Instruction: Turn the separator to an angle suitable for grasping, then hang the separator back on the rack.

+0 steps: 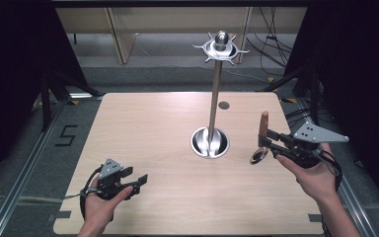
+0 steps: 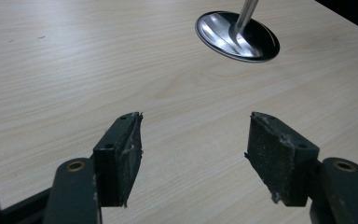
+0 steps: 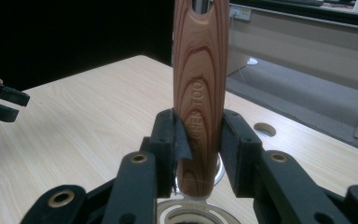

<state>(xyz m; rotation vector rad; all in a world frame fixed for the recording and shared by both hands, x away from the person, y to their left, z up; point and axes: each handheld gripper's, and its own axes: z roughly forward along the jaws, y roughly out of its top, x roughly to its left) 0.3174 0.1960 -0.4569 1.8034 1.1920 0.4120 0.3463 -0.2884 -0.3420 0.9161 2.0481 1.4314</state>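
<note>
High view: steel stand (image 1: 210,142) between spread-fingered left gripper (image 1: 139,181) and right gripper (image 1: 263,139) clamping wooden-handled utensil (image 1: 263,126).

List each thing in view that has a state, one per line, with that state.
left gripper: open, empty, just above the table.
right gripper: shut on the utensil's wooden handle.
utensil: held upright, handle up, metal end down.
rack stand: upright on the table, hooks empty.

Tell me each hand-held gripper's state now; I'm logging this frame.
Left hand-held gripper: open, empty, above the table.
Right hand-held gripper: shut on the wooden handle, held upright.
</note>
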